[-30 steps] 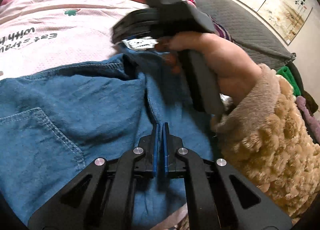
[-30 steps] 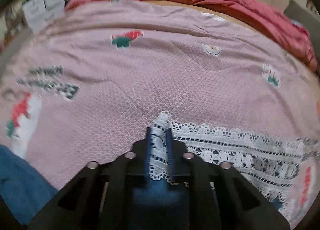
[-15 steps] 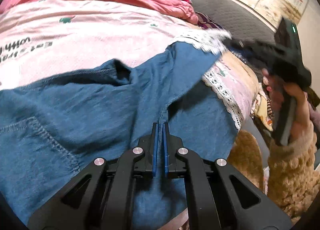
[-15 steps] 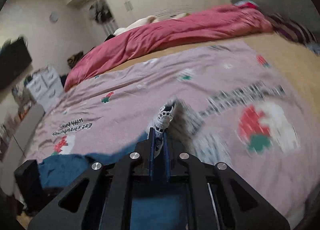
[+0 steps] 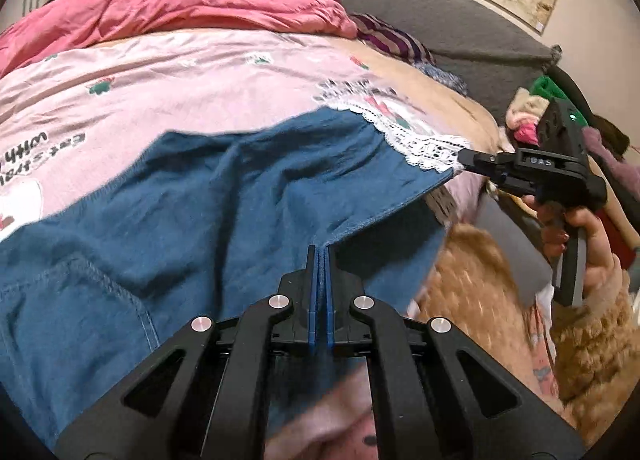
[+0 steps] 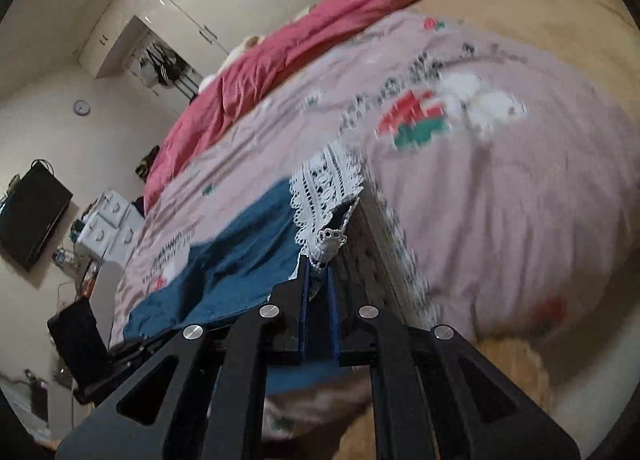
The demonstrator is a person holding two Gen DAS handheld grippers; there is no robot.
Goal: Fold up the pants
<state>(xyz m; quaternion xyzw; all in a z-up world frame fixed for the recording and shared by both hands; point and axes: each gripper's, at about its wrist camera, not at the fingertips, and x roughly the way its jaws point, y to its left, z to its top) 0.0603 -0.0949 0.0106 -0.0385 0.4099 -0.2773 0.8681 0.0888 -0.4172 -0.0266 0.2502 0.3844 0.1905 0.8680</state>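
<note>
Meanwhile, both tools (image 5: 319,256) (image 6: 316,266) pinching pants (image 5: 224,195)

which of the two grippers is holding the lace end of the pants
The right gripper: its jaws are shut on the white lace hem of the blue pants. The left gripper pinches plain blue fabric along the side edge instead.

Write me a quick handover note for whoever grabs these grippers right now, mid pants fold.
Left gripper: shut on the pants at the near edge of the blue fabric.
Right gripper: shut on the lace hem, held out to the right, off the bed's side.
Pants: blue, stretched between the two grippers over the pink bedspread; the pocket end lies on the bed to the left.
Done: both ends gripped, leg pulled out.
Left: no fold is laid yet; bring the hem over, set it down, smooth.
</note>
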